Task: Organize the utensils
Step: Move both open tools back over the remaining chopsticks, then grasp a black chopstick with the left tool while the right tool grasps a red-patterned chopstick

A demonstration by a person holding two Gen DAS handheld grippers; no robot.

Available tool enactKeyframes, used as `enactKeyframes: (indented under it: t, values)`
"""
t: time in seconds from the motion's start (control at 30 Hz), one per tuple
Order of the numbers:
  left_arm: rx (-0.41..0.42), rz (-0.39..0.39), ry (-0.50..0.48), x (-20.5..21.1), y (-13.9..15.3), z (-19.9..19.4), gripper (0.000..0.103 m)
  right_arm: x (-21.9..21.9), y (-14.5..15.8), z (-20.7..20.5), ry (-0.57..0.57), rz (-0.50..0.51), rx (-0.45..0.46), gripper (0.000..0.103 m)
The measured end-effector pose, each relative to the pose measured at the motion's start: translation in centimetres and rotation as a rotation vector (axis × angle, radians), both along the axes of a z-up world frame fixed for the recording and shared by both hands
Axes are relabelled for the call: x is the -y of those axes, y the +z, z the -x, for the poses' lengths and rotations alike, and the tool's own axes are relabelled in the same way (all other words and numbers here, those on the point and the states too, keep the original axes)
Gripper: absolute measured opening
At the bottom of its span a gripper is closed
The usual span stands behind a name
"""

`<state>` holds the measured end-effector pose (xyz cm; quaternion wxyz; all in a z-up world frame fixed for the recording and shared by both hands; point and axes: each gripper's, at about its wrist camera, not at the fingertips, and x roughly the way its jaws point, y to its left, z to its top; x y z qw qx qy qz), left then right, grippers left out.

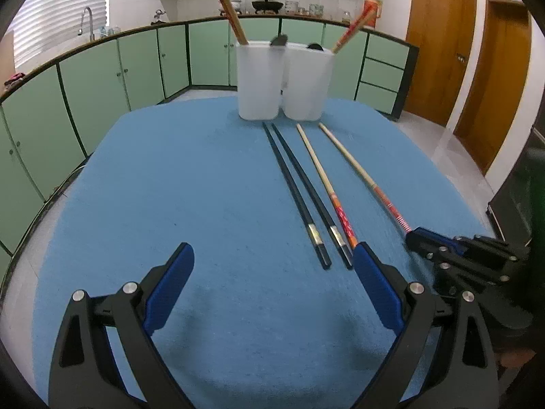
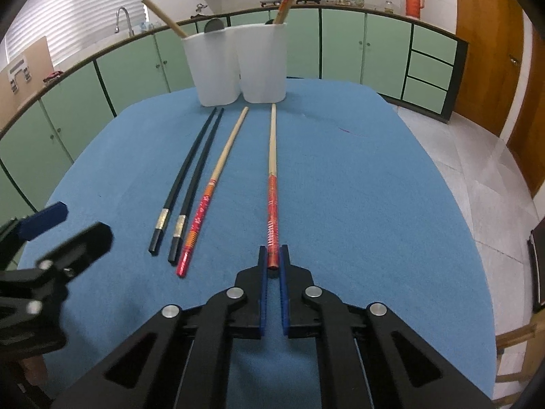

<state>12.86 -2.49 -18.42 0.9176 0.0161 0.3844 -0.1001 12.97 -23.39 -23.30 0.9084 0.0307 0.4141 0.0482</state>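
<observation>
The red-handled chopstick nearest the right side is lying flat on the blue-covered desk, its pale tip pointing at the two white holders and its decorated butt end sitting between the blue pads of the right gripper, which is clenching on that end or just about to; the pads are looking pressed against it, though contact on both sides is hard to confirm. Its mate, a second red-handled chopstick, is resting just to the left, and a pair of black chopsticks is lying beside that one, all four roughly parallel and well short of the holders. Each holder is already carrying a wooden or red chopstick leaning out over its rim. The left gripper is hovering low over the desk with its fingers spread wide, grasping nothing, its right finger close to the butt ends of the black pair. To do this step well, the grip is probably needing to be firm and square on the handle, since a hold this far from the middle is likely to let the long shaft droop or swing; lifting gently, tipping the tip downward and guiding it into the holder that has the matching red chopstick would be sensible, while keeping clear of the neighbouring stick.
</observation>
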Motion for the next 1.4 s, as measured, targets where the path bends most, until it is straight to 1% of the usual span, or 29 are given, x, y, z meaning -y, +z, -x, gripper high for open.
enactKeyframes:
  t: [0.03,0.07,0.13,0.33,0.47,0.6,0.7,0.73,0.77,0.8,0.87,0.9,0.97,1.0,1.07,1.23,1.4]
  values:
    - [-0.006,-0.004,-0.004,0.2,-0.3,0.0,0.088,0.2,0.1,0.2,-0.002,-0.004,0.002,0.006]
    - [-0.017,-0.014,-0.006,0.5,-0.6,-0.1,0.081,0.4,0.2,0.3,-0.004,-0.009,0.004,0.006]
    - [-0.041,-0.019,-0.005,0.8,-1.2,-0.4,0.077,0.6,0.3,0.4,-0.003,-0.016,0.007,0.006]
    - [-0.086,-0.001,0.012,1.1,-2.2,-1.5,0.075,0.7,0.6,0.4,0.004,-0.026,0.022,0.006]
    - [-0.113,-0.002,0.028,1.5,-2.8,-2.0,0.068,0.8,0.6,0.4,0.002,-0.034,0.024,0.006]
    - [-0.114,-0.014,0.04,1.9,-2.8,-2.1,0.066,1.0,0.6,0.4,-0.002,-0.043,0.027,0.006]
    - [-0.117,-0.034,0.058,2.4,-2.9,-2.4,0.057,1.1,0.6,0.5,-0.001,-0.048,0.031,0.006]
    - [-0.117,-0.042,0.063,2.6,-2.9,-2.5,0.051,1.1,0.6,0.5,-0.002,-0.049,0.032,0.006]
    - [-0.118,-0.041,0.062,2.7,-2.8,-2.5,0.043,1.2,0.6,0.5,-0.002,-0.05,0.033,0.006]
    - [-0.119,-0.043,0.065,2.9,-2.8,-2.6,0.04,1.2,0.6,0.5,-0.002,-0.052,0.033,0.006]
    - [-0.12,-0.048,0.065,3.3,-2.8,-2.7,0.028,1.3,0.5,0.5,-0.004,-0.055,0.034,0.006]
    - [-0.119,-0.05,0.06,3.3,-2.8,-2.6,0.025,1.3,0.5,0.5,-0.005,-0.056,0.034,0.006]
    - [-0.118,-0.05,0.048,3.5,-2.8,-2.5,0.011,1.4,0.6,0.5,-0.007,-0.059,0.035,0.006]
    - [-0.118,-0.047,0.038,3.6,-2.7,-2.5,0.008,1.5,0.6,0.6,-0.008,-0.06,0.035,0.006]
    - [-0.117,-0.045,0.037,3.4,-2.7,-2.4,0.007,1.5,0.7,0.6,-0.01,-0.061,0.037,0.006]
    - [-0.128,-0.005,0.046,2.3,-2.3,-2.0,0.006,1.7,1.2,0.8,-0.014,-0.061,0.05,0.006]
    - [-0.085,0.001,0.053,1.1,-0.5,-1.4,0.006,1.5,2.5,1.1,-0.008,-0.037,0.09,0.006]
